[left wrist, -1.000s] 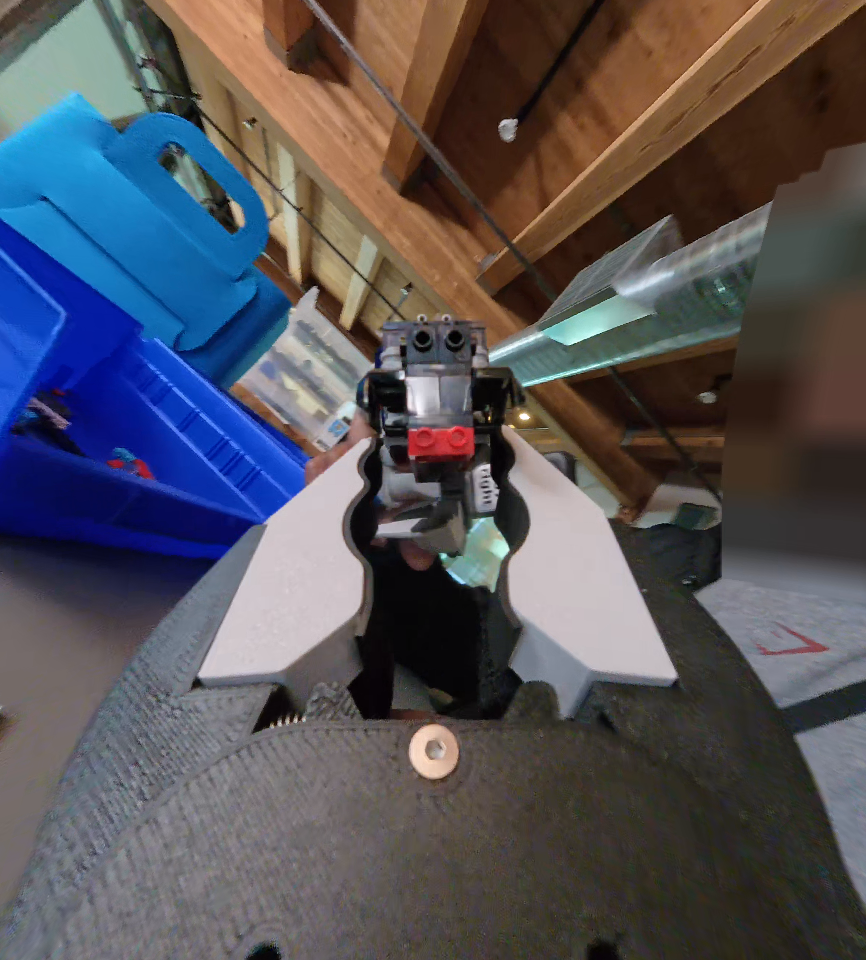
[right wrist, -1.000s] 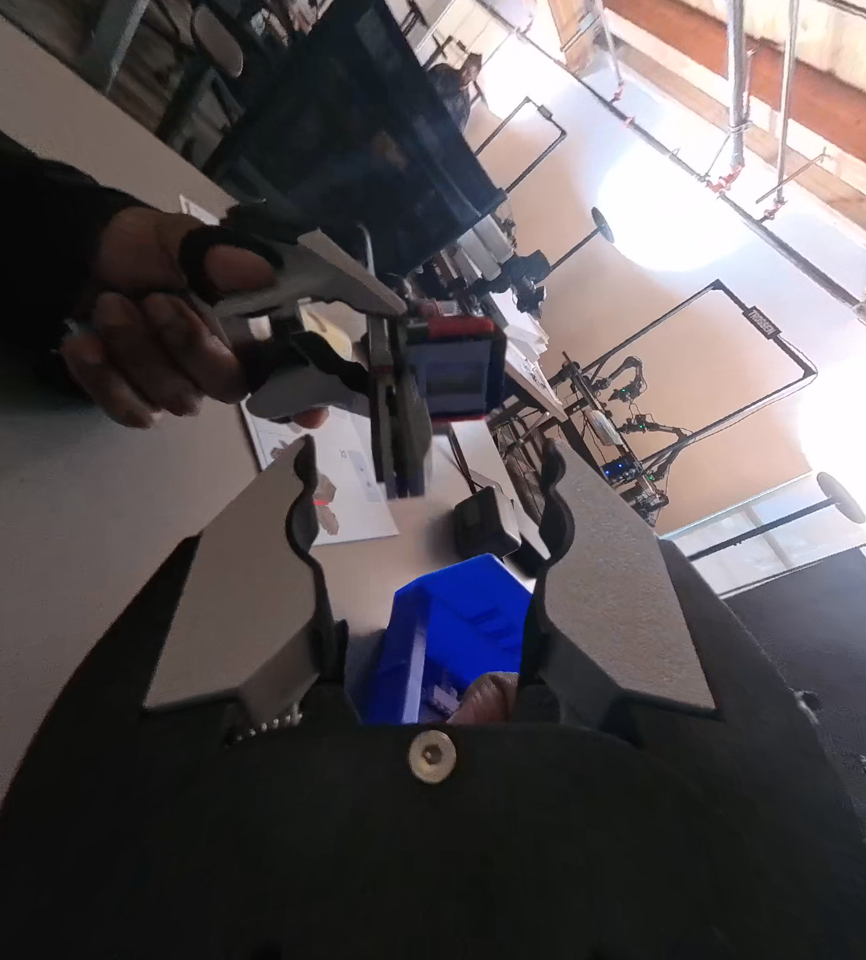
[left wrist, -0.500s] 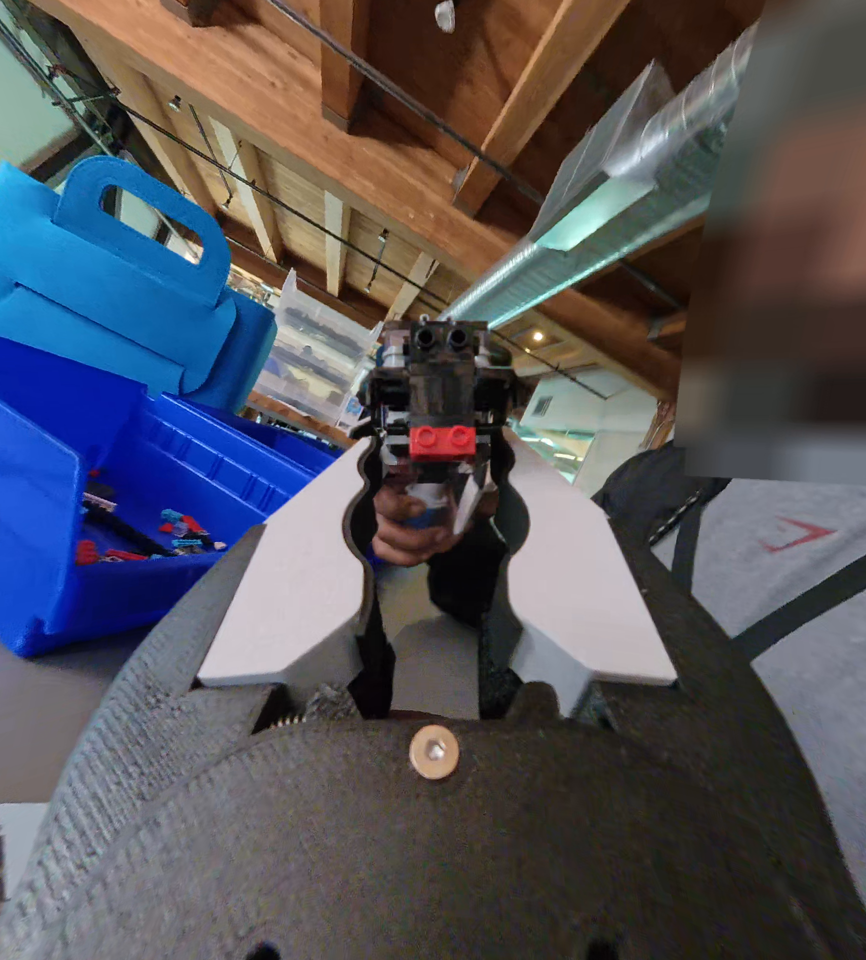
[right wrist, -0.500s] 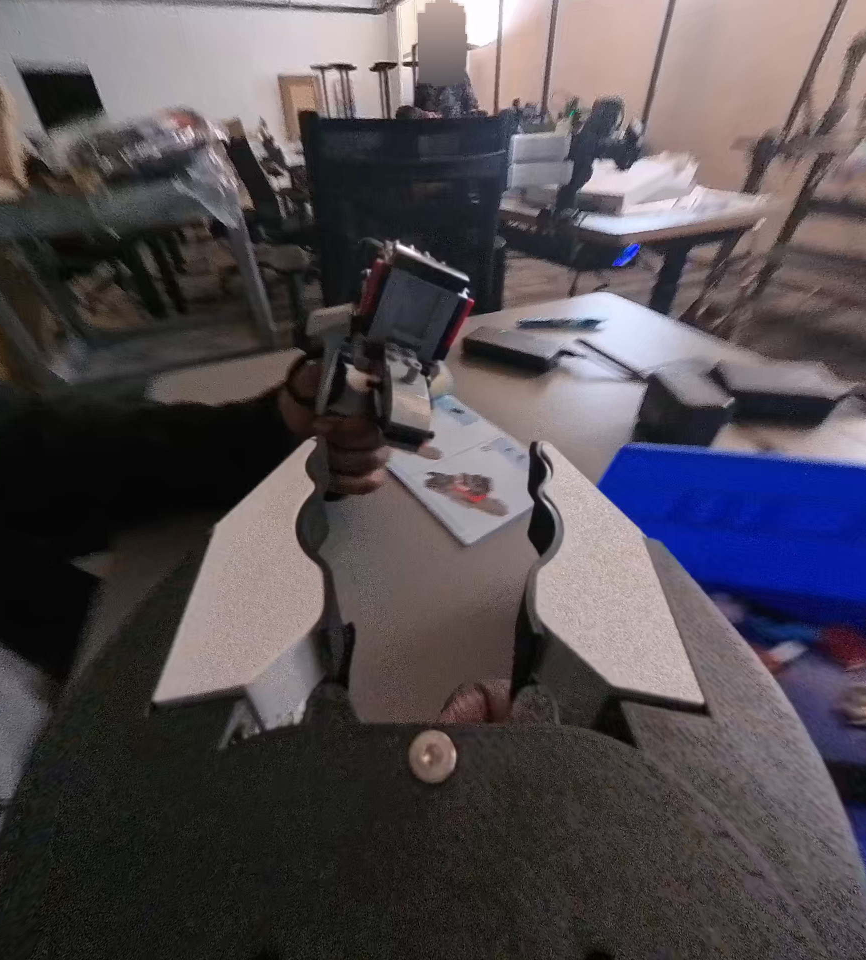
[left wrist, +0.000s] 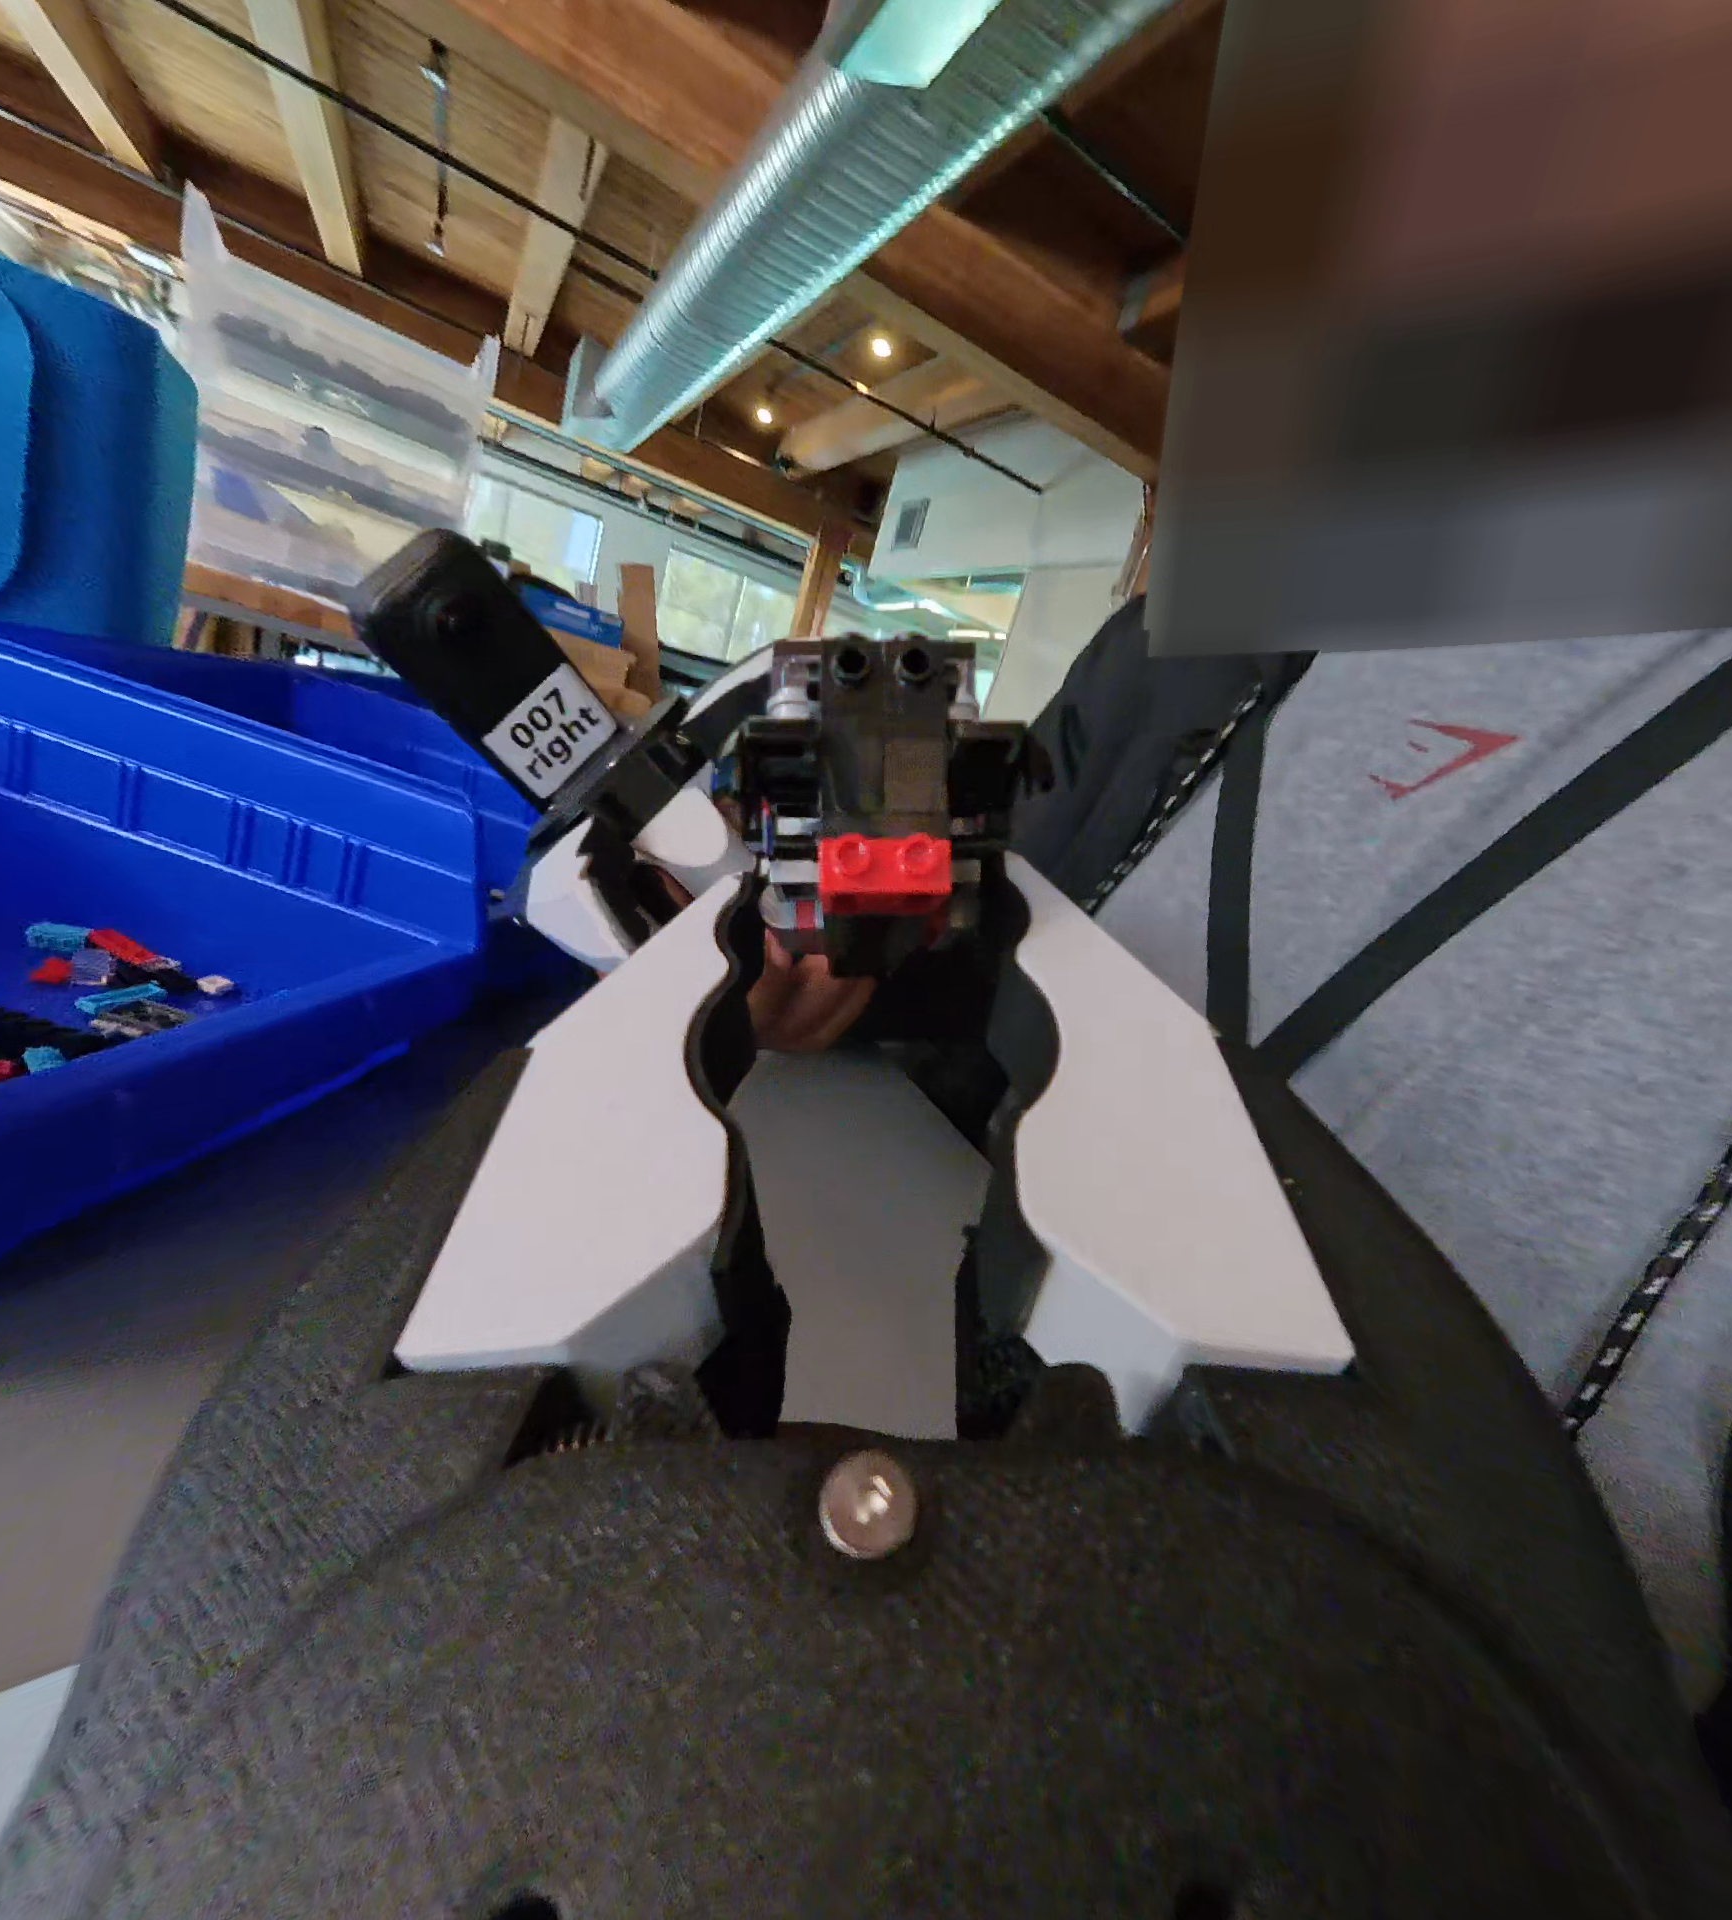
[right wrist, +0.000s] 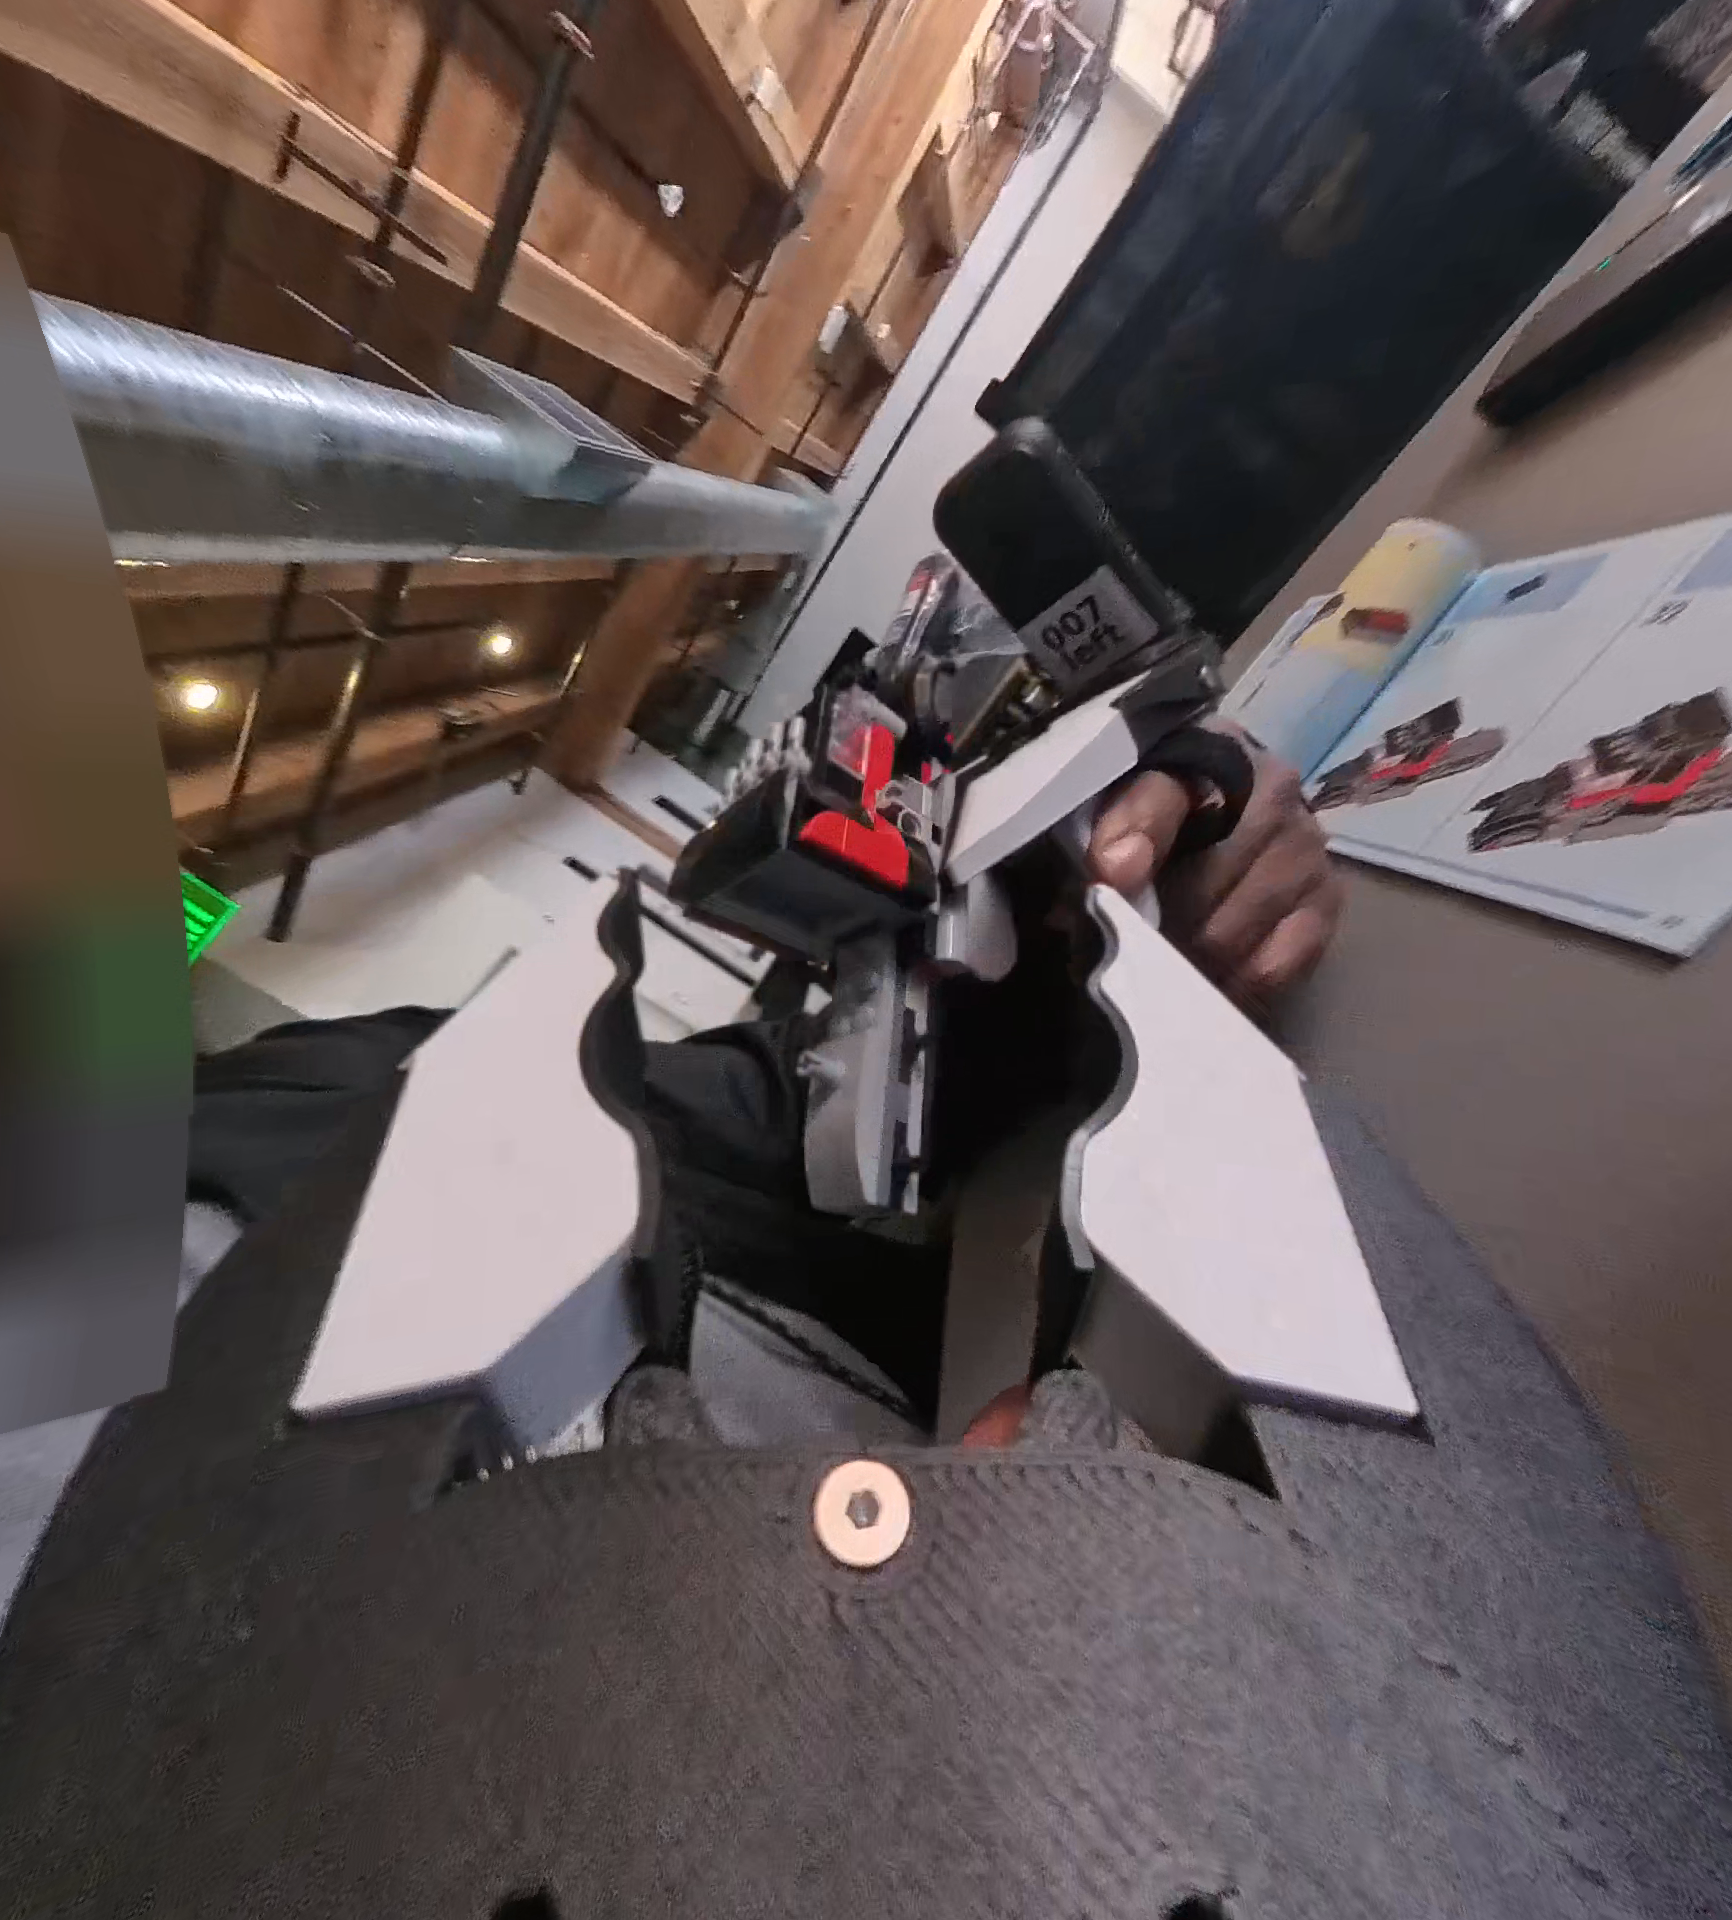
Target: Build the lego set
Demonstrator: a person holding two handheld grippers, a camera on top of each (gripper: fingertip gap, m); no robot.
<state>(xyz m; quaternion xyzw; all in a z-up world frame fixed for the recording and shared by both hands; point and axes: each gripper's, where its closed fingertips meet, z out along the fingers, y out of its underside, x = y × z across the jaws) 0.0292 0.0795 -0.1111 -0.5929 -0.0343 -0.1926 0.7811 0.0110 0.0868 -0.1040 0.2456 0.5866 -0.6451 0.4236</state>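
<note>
The lego model [left wrist: 883, 810] is black and grey with a red brick on its front. My left gripper [left wrist: 872, 899] is shut on it at the fingertips and holds it up in the air. In the right wrist view the model [right wrist: 820, 842] sits at my right gripper's [right wrist: 862, 904] tips, held by the left gripper's finger [right wrist: 1038, 779]. A grey part of the model [right wrist: 867, 1101] hangs down between the right gripper's open fingers; I cannot tell whether they touch it. The right gripper [left wrist: 623, 862] shows just behind the model in the left wrist view.
A blue bin [left wrist: 249, 821] with several loose pieces [left wrist: 93, 987] stands left of the model. An open instruction booklet [right wrist: 1568, 727] lies on the brown table [right wrist: 1568, 1195]. A person's grey hoodie [left wrist: 1516, 987] is close behind the model. A blue foam carrier [left wrist: 31, 436] stands beyond the bin. My two grippers' fingertips are within a few centimetres of each other.
The right gripper has swung round and closed in on the model, which now sits between its open fingers. The left gripper kept its hold and turned, bringing the right gripper into its view.
</note>
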